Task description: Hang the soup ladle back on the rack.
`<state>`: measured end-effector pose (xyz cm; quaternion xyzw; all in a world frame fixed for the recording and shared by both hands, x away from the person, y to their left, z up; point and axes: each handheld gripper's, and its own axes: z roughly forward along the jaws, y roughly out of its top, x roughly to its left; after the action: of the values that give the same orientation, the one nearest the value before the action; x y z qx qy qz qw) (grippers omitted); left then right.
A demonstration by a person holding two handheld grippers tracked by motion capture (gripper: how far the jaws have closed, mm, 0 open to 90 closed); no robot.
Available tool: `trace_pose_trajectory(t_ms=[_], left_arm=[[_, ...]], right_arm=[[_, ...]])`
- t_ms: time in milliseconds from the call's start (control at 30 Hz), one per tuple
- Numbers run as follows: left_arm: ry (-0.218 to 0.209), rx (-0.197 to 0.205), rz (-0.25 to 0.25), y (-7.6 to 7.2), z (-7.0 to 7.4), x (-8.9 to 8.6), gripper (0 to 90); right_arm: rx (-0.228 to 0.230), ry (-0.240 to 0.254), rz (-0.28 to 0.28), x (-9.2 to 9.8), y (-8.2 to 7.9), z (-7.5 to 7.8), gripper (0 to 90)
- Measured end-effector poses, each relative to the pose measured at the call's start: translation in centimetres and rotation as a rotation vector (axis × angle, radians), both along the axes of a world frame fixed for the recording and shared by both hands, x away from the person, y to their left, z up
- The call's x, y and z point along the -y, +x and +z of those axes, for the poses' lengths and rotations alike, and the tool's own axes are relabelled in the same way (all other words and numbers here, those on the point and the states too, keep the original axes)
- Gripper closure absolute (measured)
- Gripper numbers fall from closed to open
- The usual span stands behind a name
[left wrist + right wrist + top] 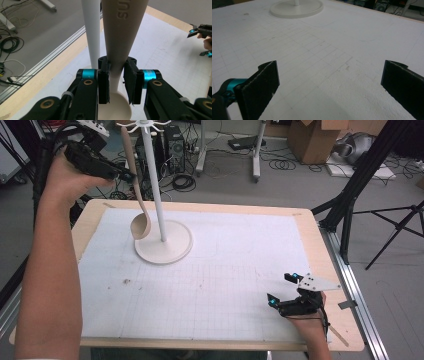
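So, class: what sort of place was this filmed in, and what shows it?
Probably a lab or workshop: loose cables on the floor, tripod legs, cardboard boxes, and a gridded work table.

High view overhead, facing forward; gripper views close, sharing stand base [297, 8].

A grey floor [300, 185] lies beyond the wooden table [320, 250], strewn with black cables [182, 182]. Cardboard boxes [315, 137] and 1 black tripod [395, 225] stand at right.
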<state>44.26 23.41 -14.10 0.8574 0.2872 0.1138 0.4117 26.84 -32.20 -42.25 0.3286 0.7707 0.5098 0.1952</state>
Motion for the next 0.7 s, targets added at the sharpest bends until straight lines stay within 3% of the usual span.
trace_pose_trajectory(t_ms=[200,700], left_arm=[[-0.016,0.007,0.007,-0.14,0.31,-0.25,74.5],[0.038,-0.012,0.019,0.12,0.28,0.53,74.5]], right_arm=[[0.002,-0.002,-0.001,0.01,0.03,-0.02,0.3],[0.002,-0.001,-0.003,-0.01,-0.03,0.04,0.3]])
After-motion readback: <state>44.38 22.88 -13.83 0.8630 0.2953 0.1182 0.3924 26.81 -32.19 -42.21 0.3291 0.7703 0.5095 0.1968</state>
